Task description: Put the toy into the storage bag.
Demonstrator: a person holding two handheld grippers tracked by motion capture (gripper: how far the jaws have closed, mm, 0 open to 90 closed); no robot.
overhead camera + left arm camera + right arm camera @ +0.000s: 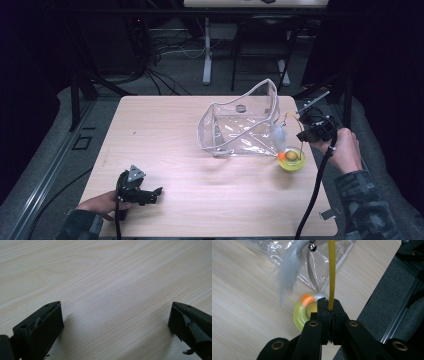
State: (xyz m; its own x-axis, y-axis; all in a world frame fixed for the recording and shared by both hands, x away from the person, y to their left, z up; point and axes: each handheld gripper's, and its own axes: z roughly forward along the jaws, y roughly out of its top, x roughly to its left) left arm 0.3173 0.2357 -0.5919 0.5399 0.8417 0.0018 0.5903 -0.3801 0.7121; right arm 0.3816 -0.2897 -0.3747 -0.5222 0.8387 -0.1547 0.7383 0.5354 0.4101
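The right claw (330, 308) is pinching the lower end of a thin yellow wand (332, 272), its jaws pressed together on the rod. This is a cat teaser toy: the wand's long axis is running straight away from the jaws in the right gripper view, and near its far end a small metal bell (312, 247) and a white feather (288, 275) are dangling, the feather hanging down towards the tabletop (165, 150). In the high view the right claw (303, 134) is hovering over the right side of the tabletop, with the wand (289, 117) arching up and leftward from it towards the clear plastic pouch (240, 125). The pouch is standing open with its mouth upward, just to the left of the toy.

Directly beneath the feather a yellow-green ring-shaped toy (291, 158) with an orange ball in it is lying flat, just beside the pouch's near right corner.

The left claw (150, 195) is resting low at the near left of the tabletop, well apart from the pouch, its jaws spread with nothing between them; the left gripper view is showing bare wood (112, 277) between the two pads.

The right hand is by far the nearer to the pouch, so any move of the teaser into it would likely be going left and over the rim, feather end leading.
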